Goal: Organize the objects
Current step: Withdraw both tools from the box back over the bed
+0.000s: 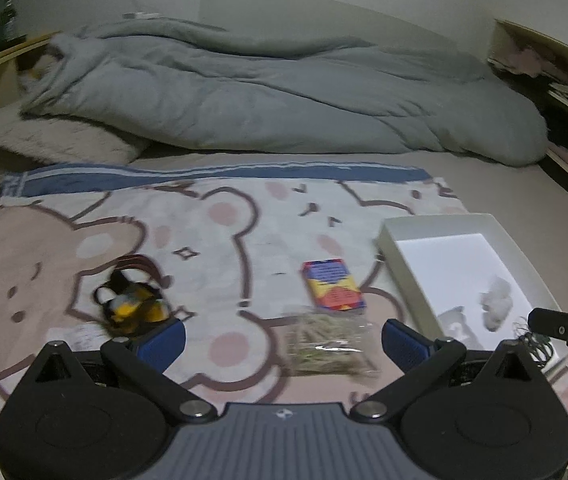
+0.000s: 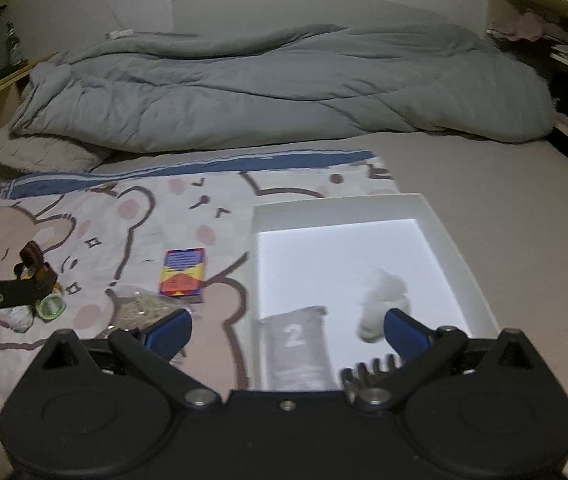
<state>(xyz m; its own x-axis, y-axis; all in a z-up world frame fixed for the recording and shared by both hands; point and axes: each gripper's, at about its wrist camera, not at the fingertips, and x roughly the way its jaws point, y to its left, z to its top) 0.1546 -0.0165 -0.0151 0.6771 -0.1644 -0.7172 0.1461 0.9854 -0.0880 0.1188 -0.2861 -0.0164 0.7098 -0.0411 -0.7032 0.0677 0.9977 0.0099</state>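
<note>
A white tray (image 2: 344, 202) lies on the bear-print blanket (image 1: 212, 248); it also shows in the left wrist view (image 1: 404, 256). In it lie a grey packet marked 2 (image 2: 298, 348), a white fluffy thing (image 2: 380, 304) and a dark comb-like clip (image 2: 368, 372). On the blanket lie a colourful card box (image 1: 334, 290), a clear bag of dry grass (image 1: 326, 340) and a yellow-black bundle (image 1: 134, 304). My left gripper (image 1: 284, 340) is open and empty above the grass bag. My right gripper (image 2: 288, 332) is open and empty over the tray's near edge.
A rumpled grey duvet (image 1: 264, 92) covers the far half of the bed. A fluffy cream pillow (image 1: 44, 140) lies at the far left. Wooden shelves (image 1: 564, 92) stand at the right. A green tape roll (image 2: 50, 306) lies by the bundle.
</note>
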